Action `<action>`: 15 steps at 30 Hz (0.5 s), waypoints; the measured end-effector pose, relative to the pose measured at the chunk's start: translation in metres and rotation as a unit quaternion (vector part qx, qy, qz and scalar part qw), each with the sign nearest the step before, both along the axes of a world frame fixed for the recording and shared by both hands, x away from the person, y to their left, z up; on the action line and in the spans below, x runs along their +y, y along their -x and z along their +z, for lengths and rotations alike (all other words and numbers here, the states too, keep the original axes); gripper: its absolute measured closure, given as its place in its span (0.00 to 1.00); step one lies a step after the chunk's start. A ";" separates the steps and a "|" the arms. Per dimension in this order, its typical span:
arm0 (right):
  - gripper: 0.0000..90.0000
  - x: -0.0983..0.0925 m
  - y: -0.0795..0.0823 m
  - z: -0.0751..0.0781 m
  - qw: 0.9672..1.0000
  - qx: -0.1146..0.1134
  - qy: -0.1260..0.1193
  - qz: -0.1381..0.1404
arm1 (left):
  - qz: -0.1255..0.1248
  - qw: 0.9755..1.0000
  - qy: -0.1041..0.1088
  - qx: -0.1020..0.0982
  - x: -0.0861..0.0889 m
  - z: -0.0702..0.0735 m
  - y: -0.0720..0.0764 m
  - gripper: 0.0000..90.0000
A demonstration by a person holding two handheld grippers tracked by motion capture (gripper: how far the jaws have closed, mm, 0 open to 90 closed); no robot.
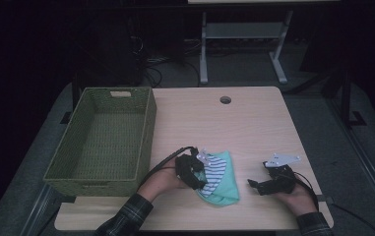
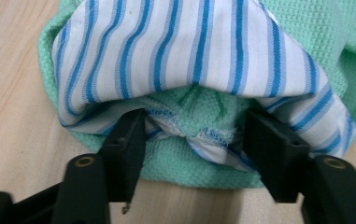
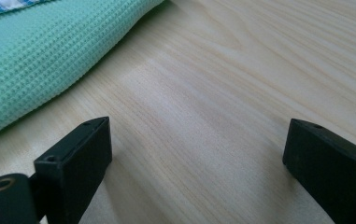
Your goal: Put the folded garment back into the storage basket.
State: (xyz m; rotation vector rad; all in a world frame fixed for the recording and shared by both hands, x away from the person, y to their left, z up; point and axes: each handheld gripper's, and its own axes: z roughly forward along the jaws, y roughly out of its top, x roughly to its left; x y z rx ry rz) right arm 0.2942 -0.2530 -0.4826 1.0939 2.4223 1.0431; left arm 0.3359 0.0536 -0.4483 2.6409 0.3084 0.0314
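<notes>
Woven green basket (image 1: 101,142), rectangular with a handle slot, sits at the table's (image 1: 254,123) left edge, just beside the left gripper (image 1: 198,181); nothing lies between them. Green waffle-knit cloth (image 1: 227,184) with blue-and-white striped lining (image 1: 215,172) lies bunched on pale wood-grain near the front edge. Left gripper view: jaws part-open, bracketing a gathered fold of cloth (image 2: 199,135); whether the pads press it, I cannot tell. Right gripper (image 1: 254,186) rests apart from the cloth; right gripper view gives jaws wide, bare wood between, cloth edge (image 3: 40,60) beside.
</notes>
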 end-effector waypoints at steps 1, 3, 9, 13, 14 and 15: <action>0.09 0.000 0.000 0.000 1.000 0.000 0.000 0.000 | 0.000 1.000 -0.001 0.001 0.000 0.000 0.000 0.47; 0.09 0.000 0.000 0.000 1.000 0.000 0.000 0.000 | -0.003 1.000 0.000 0.002 0.001 0.001 0.000 0.52; 0.09 0.000 0.000 0.000 1.000 0.000 0.000 0.000 | -0.001 1.000 0.001 0.009 0.003 0.002 0.000 0.71; 0.09 0.000 0.000 0.000 1.000 0.000 0.000 0.000 | 0.000 1.000 -0.004 0.015 0.002 0.004 0.000 0.80; 0.09 0.000 0.000 0.000 1.000 0.000 0.000 0.000 | 0.002 1.000 -0.005 0.017 0.001 0.004 0.000 0.82; 0.09 0.000 0.000 0.000 1.000 0.000 0.000 0.000 | 0.004 1.000 -0.007 0.017 0.001 0.004 0.000 0.83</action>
